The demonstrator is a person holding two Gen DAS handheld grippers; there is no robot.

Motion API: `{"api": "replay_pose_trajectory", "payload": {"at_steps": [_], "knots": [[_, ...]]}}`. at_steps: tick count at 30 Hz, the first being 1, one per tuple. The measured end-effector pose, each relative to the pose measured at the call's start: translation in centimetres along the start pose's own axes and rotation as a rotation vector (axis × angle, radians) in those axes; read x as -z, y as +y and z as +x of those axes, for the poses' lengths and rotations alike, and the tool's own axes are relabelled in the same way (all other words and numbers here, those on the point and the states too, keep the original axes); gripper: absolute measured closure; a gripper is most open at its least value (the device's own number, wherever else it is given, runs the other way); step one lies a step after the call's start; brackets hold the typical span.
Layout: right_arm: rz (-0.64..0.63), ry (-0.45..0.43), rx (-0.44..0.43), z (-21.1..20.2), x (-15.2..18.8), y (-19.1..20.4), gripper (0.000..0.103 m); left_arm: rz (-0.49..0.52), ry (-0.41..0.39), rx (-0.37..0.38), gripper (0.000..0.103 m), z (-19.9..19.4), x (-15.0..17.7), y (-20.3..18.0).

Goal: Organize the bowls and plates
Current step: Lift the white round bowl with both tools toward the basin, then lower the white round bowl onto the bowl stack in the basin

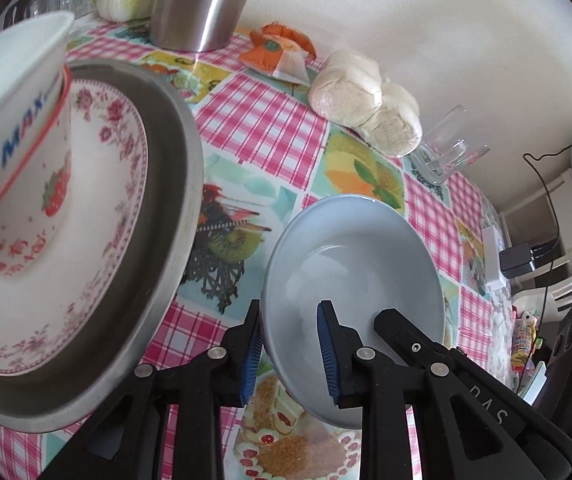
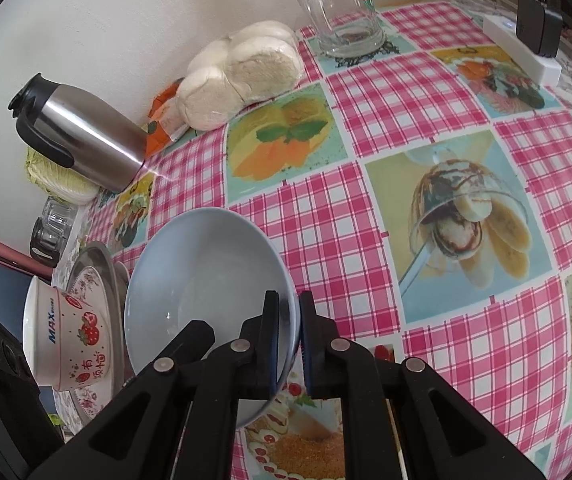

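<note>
- Between my two grippers sits the pale blue bowl (image 2: 206, 288): my right gripper (image 2: 287, 344) pinches its rim, one finger inside the wall and one outside, jaws narrowed to the wall's thickness.
- My left gripper (image 1: 291, 356) straddles the opposite rim of the same bowl (image 1: 365, 272), one blue pad (image 1: 327, 356) inside and the other outside. The jaws stand wider here, and I cannot tell whether the pads are actually pressing.
- I judge the two-sided hold is there to keep the bowl level and stop it tilting as it moves.
- To the left of my left gripper stands the stack: a steel tray (image 1: 174, 184), a floral plate (image 1: 118, 184) on it, and a strawberry-printed bowl (image 1: 18, 152) on top.
- Ahead of both grippers a glass mug (image 2: 341, 12), wrapped buns (image 2: 246, 68) and a steel thermos (image 2: 86, 136) line the wall, well apart from the blue bowl.
</note>
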State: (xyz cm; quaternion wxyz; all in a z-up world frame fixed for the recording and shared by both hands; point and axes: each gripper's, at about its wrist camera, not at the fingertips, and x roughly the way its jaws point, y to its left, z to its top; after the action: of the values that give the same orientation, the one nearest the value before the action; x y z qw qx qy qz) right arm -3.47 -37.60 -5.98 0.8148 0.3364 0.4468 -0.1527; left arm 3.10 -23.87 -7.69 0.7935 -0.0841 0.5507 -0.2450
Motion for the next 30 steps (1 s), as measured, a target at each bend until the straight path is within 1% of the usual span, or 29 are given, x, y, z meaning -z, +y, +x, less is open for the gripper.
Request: {"api": "replay_pose_trajectory", "payload": {"at_steps": [2,8,15,22,30], "knots": [[-0.005,-0.014,0.003,-0.9,-0.1,0.5,0.093,0.006,-0.008,0.022,0.074,-0.9,-0.2,-0.3],[-0.044,-0.091,0.022,-4.5,-0.3,2.6,0.093,0.037,-0.053,0.083,0.074,-4.6,-1.1,-1.1],[-0.073,-0.149,0.003,-7.5,-0.2,5.9,0.092,0.073,-0.092,0.118,0.074,-9.0,-2.4,-0.3],[-0.115,-0.182,-0.017,-9.0,0.7,9.4,0.090,0.076,-0.128,0.125,0.074,-12.3,-3.8,1.6],[-0.168,-0.182,-0.056,-8.6,1.9,14.1,0.090,0.041,-0.159,0.112,0.074,-15.6,-5.3,5.4]]}}
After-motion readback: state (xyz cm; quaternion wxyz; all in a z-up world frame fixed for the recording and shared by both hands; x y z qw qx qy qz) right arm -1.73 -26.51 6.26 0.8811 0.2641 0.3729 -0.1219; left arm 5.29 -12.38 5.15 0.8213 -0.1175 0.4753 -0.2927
